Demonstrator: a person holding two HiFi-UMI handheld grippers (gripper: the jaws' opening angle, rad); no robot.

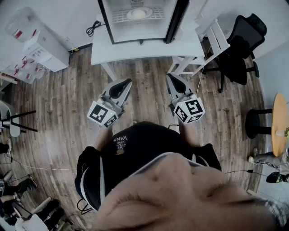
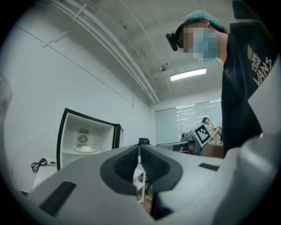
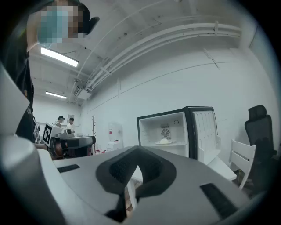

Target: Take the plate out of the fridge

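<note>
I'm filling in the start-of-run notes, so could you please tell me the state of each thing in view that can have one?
Fridge: standing on the white table, interior exposed.
Fridge door: swung open.
Plate: on the fridge shelf, with something white on it, untouched.
Left gripper: jaws together, empty, well short of the fridge.
Right gripper: jaws together, empty, well short of the fridge.

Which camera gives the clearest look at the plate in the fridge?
The head view: the plate is largest there, seen from above. Both gripper views show it smaller and side-on, smallest in the left gripper view.
</note>
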